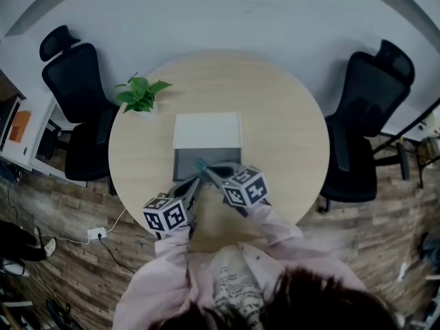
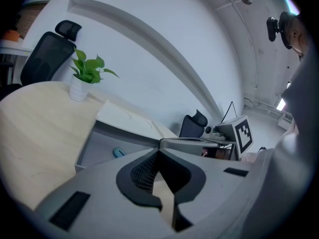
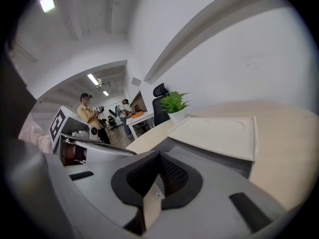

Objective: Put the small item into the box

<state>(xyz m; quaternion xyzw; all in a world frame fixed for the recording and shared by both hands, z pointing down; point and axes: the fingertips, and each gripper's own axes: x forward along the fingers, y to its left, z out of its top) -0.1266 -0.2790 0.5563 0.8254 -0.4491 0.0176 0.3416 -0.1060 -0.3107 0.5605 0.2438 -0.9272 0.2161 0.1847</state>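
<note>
Round and pale, the wooden table fills the space in front of me, with a potted plant at its far left edge and a black office chair at that side.

The box sits in the middle of the table. Its white lid is thrown back on the far side, so the grey inside is open toward me. The small item, a teal blob, already lies on the box floor near the wall closest to me and a little left of centre.

My right gripper points over that near wall with its jaws pressed together and nothing between them. The item lies just ahead of its tips and slightly to their left, not touching them as far as I can tell.

My left gripper is next to the right one, a bit farther back toward me, and its jaws are also closed and empty. From its own camera the item is ahead and to the left, down on the floor of the box.

The right gripper is the nearer of the two. The item is too small for me to tell which way its long side runs. I judge the placing itself done, so the only thing left that I can see would be the lid.
</note>
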